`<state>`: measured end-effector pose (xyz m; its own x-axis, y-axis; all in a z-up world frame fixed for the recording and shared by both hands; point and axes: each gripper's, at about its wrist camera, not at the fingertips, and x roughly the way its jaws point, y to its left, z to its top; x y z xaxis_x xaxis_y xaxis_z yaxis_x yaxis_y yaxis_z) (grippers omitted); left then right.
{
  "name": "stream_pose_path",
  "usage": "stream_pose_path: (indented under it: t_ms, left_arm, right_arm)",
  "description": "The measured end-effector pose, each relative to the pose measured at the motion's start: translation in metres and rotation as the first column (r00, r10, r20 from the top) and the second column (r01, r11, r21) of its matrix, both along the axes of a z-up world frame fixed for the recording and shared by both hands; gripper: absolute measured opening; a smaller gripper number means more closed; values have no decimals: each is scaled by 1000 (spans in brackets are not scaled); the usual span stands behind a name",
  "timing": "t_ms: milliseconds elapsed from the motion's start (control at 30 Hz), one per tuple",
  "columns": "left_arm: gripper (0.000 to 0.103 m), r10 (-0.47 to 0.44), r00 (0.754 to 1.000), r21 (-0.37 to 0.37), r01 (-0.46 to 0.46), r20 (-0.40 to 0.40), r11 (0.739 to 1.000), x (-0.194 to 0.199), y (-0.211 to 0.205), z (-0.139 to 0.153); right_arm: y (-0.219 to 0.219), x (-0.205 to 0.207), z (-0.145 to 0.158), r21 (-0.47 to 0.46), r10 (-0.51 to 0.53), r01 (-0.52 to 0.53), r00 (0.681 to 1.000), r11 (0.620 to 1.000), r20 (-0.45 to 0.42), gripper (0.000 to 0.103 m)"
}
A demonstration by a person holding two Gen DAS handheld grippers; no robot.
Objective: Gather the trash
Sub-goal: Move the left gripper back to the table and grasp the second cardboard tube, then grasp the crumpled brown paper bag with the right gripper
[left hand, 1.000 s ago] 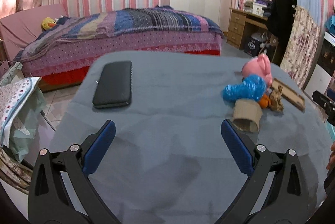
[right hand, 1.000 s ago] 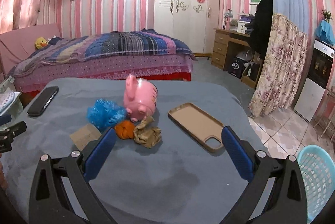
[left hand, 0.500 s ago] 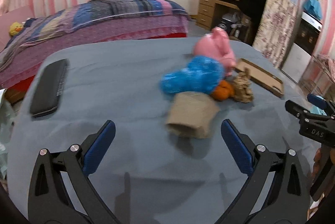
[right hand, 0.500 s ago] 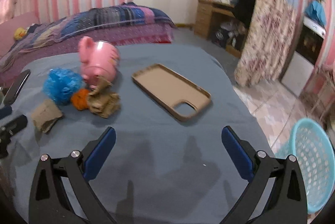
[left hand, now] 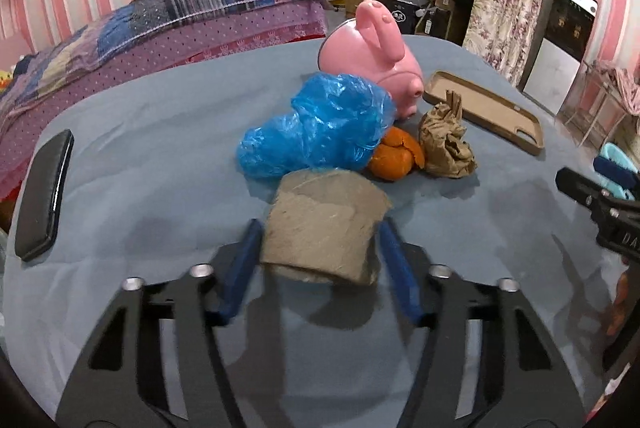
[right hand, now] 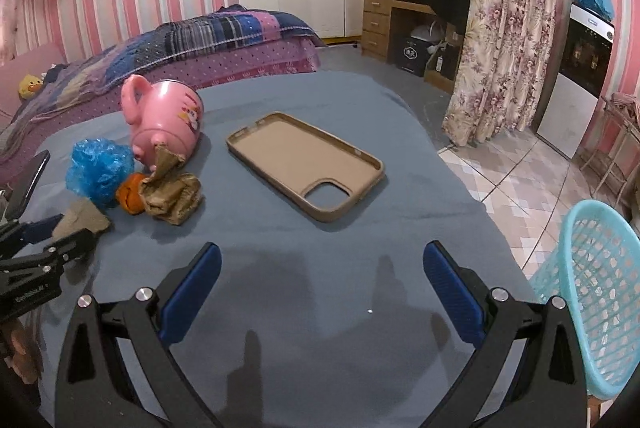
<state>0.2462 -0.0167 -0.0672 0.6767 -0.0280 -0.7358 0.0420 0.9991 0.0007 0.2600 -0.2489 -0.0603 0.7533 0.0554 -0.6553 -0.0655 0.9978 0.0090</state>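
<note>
Left gripper [left hand: 320, 248]: my pads clamp the cardboard tube [left hand: 324, 228], near the blue bag [left hand: 320, 126].
Right gripper [right hand: 322, 284]: I hold it spread wide, nothing between the fingers, over the table [right hand: 320, 308].
Basket [right hand: 596, 288]: far right, on the floor.

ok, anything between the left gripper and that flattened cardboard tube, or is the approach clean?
Nothing visible in the way. The cardboard tube already sits between the left gripper's blue fingers, one on each side. The blue plastic bag and orange peel lie just beyond it, behind the grasp.
</note>
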Motion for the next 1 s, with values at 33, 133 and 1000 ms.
stream_pose_path:
  t_ms: [33,133,1000]
  left_arm:
    - [52,-2,1000,-1,2,4,1000,0,0,1]
    - [48,3,1000,-20,-3,13,1000,-6,7,6]
    - [48,341,936,14,-343,81,939,-36,134,0]
  right_arm:
    - [2,-1,0,-5,1,-1,1000,1000,7,99]
    - [9,-1,1,-7,19,-19,1000,1000,20,99]
    - [47,-7,-6,-54,136,-136,991,989,9,99]
